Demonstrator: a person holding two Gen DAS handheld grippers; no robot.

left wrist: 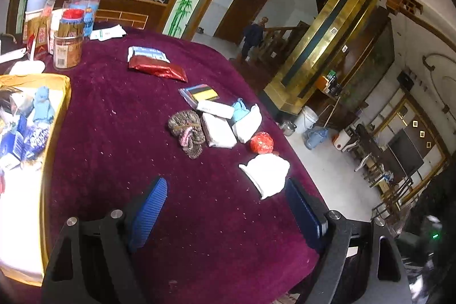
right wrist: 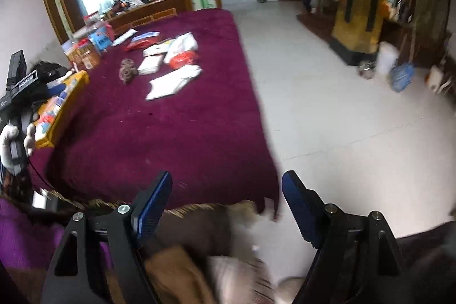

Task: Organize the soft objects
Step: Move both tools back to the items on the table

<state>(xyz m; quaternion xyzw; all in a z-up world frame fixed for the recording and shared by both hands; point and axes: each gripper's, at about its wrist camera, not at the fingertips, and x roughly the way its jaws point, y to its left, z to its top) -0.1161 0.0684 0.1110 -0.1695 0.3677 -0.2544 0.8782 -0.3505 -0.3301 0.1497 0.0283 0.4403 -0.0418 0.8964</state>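
Yellow box [left wrist: 61, 93] holds blue plush toy [left wrist: 42, 104] & packets; left gripper [left wrist: 225, 207], right gripper [right wrist: 228, 207] both apart, empty.

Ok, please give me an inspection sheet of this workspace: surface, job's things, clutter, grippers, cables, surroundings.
Surface: table under a maroon cloth.
Job's things: white cloth, knit bundle, red pouch, white packets, yellow box with a blue toy.
Clutter: jars, red foil pack.
Grippers: left gripper open over the cloth; right gripper open, off the table edge.
Cables: nothing seen.
Surroundings: tiled floor, white bucket, a person near the stairs.
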